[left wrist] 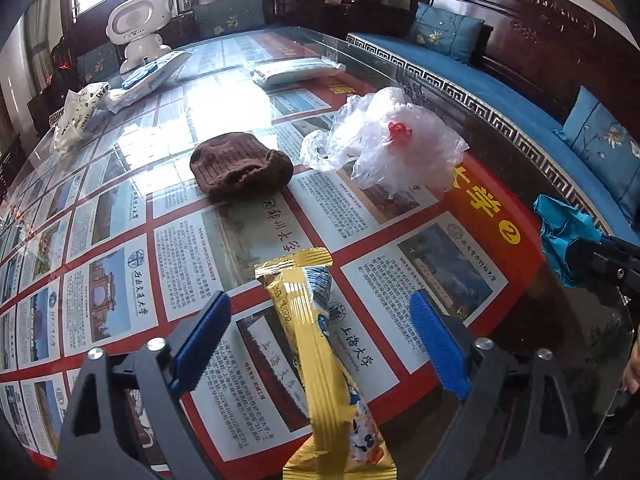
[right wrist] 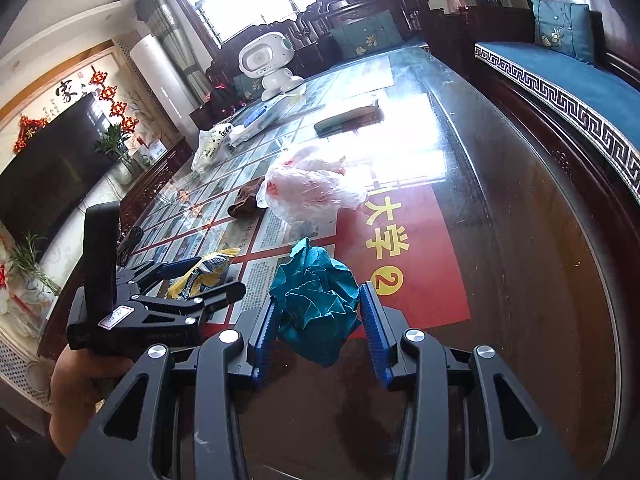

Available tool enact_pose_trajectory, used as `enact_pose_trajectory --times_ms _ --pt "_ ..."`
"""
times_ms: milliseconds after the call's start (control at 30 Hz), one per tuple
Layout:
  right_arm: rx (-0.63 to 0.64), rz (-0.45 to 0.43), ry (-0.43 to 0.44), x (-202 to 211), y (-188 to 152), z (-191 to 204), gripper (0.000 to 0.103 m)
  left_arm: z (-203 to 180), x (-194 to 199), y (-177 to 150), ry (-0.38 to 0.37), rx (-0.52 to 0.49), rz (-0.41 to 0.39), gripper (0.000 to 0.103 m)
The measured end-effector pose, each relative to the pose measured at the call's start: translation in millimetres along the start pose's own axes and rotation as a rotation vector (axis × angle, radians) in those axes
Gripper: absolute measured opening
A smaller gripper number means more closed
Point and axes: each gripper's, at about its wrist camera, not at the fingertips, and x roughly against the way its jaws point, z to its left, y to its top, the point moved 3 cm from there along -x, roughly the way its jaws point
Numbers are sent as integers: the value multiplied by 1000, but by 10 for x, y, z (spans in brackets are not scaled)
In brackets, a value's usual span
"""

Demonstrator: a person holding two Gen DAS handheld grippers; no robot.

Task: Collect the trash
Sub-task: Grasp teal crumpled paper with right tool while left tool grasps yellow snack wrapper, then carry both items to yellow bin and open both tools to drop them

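A gold snack wrapper [left wrist: 320,344] lies on the glass table between the wide-open fingers of my left gripper [left wrist: 320,316], touching neither pad; it also shows in the right wrist view [right wrist: 204,272]. My right gripper [right wrist: 320,308] is shut on a crumpled teal paper ball [right wrist: 316,300], seen at the right edge of the left wrist view [left wrist: 564,236]. A crumpled clear plastic bag [left wrist: 384,136] [right wrist: 312,192] lies further along the table.
A brown knit hat [left wrist: 240,164] lies beside the bag. A white toy robot [left wrist: 138,26], tissue pack [left wrist: 78,110] and flat packages [left wrist: 300,70] sit at the far end. A blue-cushioned wooden bench [left wrist: 500,76] runs along the right of the table [right wrist: 540,240].
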Motion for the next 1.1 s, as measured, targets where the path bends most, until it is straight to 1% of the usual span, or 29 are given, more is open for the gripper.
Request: enact_pose_trajectory --times_ms 33,67,100,133,167,233,333,567,633,700,833,1100 --pt "-1 -1 -3 2 -3 1 40 17 23 5 -12 5 -10 60" --pt "-2 -2 -5 4 -7 -6 40 36 43 13 -33 21 -14 43" --pt "-3 -3 -6 6 -8 -7 40 68 49 26 -52 40 -12 36" --pt "-5 -5 -7 11 -11 -7 40 91 53 28 -81 56 -9 33" --pt "-7 -8 -7 19 -18 -5 40 108 58 24 -101 64 -11 32" --pt "-10 -10 -4 31 -24 -3 40 107 75 5 -107 49 -14 32" --pt "-5 -13 -2 55 -34 24 40 79 155 -17 -142 42 -30 32" --pt "9 -26 4 175 -65 138 39 -8 488 -43 -155 10 -85 32" --pt "16 -27 9 218 -96 198 39 -37 597 -84 -173 5 -99 32" --pt "29 -32 12 278 -136 272 39 -70 716 -147 -191 -5 -109 32" --pt "58 -45 19 449 -244 447 39 -154 996 -316 -198 -41 -134 32" --pt "109 -64 26 870 -589 763 39 -140 1459 -698 -251 -34 -161 32"
